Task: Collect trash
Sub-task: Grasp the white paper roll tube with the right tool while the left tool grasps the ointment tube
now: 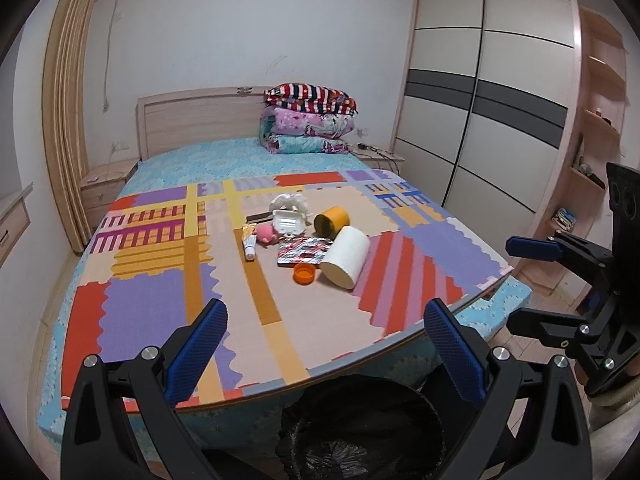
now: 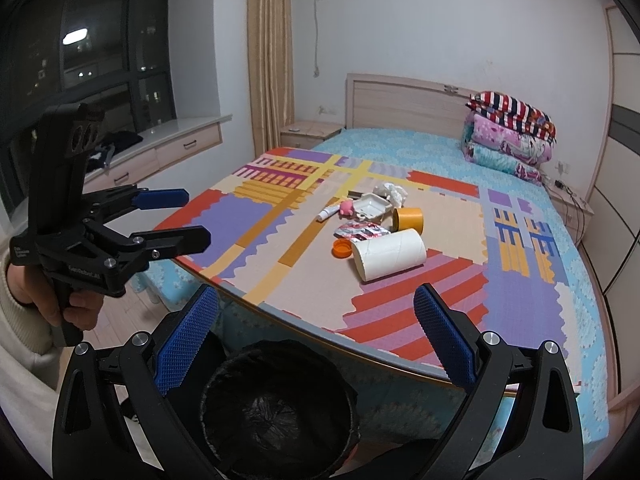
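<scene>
A cluster of trash lies on a colourful foam mat [image 1: 160, 312] on the bed: a white paper roll [image 1: 346, 257] [image 2: 389, 254], an orange cap [image 1: 304, 272] [image 2: 342, 247], a red foil wrapper [image 1: 304, 252] [image 2: 360, 232], a yellow tape roll [image 1: 331, 220] [image 2: 408, 218], a white plastic tray [image 1: 289, 222] [image 2: 372, 206], a pink toy [image 1: 266, 234], a small tube [image 1: 249, 243] and crumpled tissue [image 1: 290, 202]. A black-lined trash bin [image 1: 360, 428] [image 2: 280, 408] stands below the bed edge. My left gripper [image 1: 326, 344] [image 2: 184, 216] and right gripper [image 2: 316, 334] [image 1: 532, 280] are open and empty above the bin.
Folded quilts [image 1: 310, 120] sit at the headboard. A sliding wardrobe [image 1: 480, 112] and shelves stand right of the bed, nightstands [image 1: 106, 180] at both sides. A window seat with drawers [image 2: 160, 152] and a curtain [image 2: 270, 52] are to the left.
</scene>
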The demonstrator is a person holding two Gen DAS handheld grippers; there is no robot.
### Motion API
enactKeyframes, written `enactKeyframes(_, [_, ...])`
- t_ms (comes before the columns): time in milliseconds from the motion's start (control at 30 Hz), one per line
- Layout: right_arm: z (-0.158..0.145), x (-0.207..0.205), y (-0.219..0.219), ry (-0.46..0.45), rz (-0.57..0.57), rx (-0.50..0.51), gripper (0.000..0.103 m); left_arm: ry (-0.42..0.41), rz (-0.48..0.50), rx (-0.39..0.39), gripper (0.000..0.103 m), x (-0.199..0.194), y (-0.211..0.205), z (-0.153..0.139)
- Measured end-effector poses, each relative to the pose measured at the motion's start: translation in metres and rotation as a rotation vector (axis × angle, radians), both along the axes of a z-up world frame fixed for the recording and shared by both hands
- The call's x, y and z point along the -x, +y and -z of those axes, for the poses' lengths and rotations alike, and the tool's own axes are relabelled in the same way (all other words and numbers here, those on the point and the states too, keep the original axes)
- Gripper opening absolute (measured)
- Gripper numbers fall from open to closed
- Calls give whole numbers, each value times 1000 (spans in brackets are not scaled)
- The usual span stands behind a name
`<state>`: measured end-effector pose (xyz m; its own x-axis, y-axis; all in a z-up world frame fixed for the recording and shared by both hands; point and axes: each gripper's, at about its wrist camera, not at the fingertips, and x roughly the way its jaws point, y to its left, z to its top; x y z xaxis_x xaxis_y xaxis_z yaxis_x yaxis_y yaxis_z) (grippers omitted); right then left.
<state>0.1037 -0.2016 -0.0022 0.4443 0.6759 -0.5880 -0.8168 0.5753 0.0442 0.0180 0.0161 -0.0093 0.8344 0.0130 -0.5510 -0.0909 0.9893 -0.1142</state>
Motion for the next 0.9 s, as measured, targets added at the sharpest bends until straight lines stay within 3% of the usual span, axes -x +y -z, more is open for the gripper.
enactKeyframes(133, [8, -16, 7, 25, 16, 10, 100, 17, -14, 15, 95, -13, 15, 8])
enactKeyframes(467, [32, -80, 28, 192, 87, -13, 100, 97, -52, 19, 95, -59, 52, 32])
enactKeyframes(900, [75, -142, 69, 296, 185, 24, 100, 180, -65, 35, 95, -123, 89, 63])
